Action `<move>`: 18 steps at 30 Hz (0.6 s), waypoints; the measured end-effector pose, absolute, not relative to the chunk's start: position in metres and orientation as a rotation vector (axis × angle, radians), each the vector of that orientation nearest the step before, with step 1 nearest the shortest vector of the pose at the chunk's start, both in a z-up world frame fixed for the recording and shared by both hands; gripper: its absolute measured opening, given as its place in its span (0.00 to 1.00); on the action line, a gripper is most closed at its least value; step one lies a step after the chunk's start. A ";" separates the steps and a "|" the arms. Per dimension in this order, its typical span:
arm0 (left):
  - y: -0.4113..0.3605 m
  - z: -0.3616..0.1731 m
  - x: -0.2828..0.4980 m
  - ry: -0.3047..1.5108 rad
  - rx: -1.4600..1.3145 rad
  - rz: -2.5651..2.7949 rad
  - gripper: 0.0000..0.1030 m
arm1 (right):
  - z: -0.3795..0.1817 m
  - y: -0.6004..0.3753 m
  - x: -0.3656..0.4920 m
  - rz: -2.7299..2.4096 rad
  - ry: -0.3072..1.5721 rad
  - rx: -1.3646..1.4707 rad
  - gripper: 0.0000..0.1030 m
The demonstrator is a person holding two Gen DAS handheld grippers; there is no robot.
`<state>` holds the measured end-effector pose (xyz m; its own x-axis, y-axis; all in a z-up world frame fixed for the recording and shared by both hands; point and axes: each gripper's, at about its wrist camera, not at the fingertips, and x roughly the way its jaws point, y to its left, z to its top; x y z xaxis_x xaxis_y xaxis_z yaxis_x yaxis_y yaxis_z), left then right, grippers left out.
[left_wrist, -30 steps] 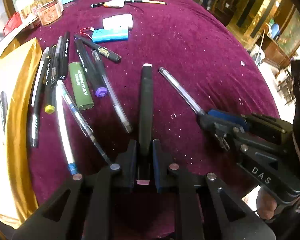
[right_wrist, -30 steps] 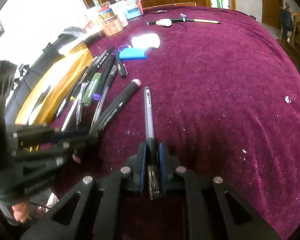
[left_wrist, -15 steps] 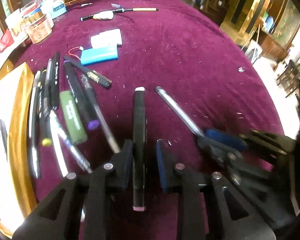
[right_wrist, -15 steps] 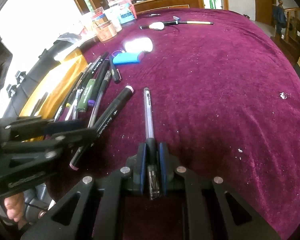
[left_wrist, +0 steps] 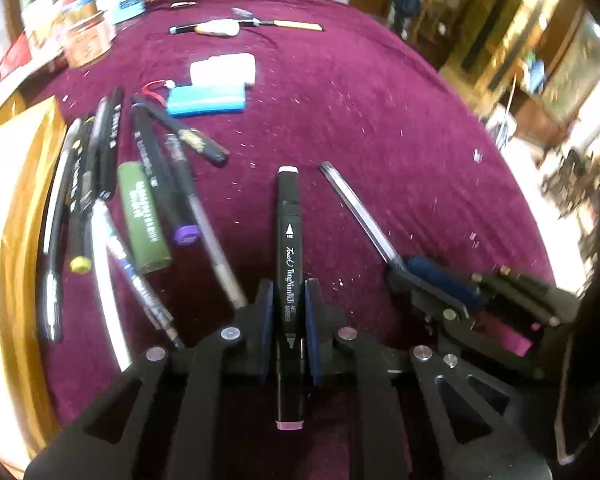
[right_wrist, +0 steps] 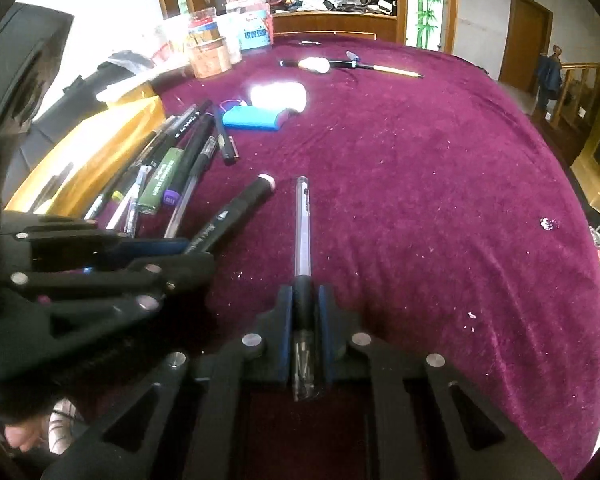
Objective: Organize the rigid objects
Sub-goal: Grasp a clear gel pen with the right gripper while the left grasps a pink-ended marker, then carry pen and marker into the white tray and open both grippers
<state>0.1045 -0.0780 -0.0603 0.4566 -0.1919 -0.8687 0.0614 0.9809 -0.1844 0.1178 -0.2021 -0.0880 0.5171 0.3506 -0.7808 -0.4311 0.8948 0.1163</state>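
My left gripper point(left_wrist: 287, 288) is shut on a black art marker point(left_wrist: 288, 232) that points forward over the maroon cloth. The marker also shows in the right wrist view point(right_wrist: 236, 210), held by the left gripper point(right_wrist: 188, 250). My right gripper point(right_wrist: 305, 292) is shut on a clear gel pen point(right_wrist: 302, 224); that pen point(left_wrist: 356, 210) lies to the right of the marker in the left wrist view, held by the right gripper point(left_wrist: 400, 270). A row of several pens and markers point(left_wrist: 140, 196) lies at the left.
A yellow envelope point(left_wrist: 8, 216) lies at the table's left edge. A blue battery pack point(left_wrist: 207, 99) and a white block point(left_wrist: 223, 69) lie beyond the pens. Jars point(right_wrist: 210, 54) stand at the back left. A brush point(right_wrist: 352, 65) lies at the far side.
The left gripper's jaws have closed back onto the black marker after standing apart half a second ago. The right gripper still holds the gel pen, and both have drawn back a little.
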 end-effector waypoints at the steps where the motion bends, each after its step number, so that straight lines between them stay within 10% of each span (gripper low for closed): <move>1: -0.072 -0.057 0.101 1.076 -0.177 -0.159 0.12 | -0.087 -0.206 0.118 0.475 0.916 -0.074 0.11; 18: 0.087 0.029 0.037 0.887 -0.475 0.084 0.12 | -0.026 -0.134 0.098 0.826 0.837 0.124 0.11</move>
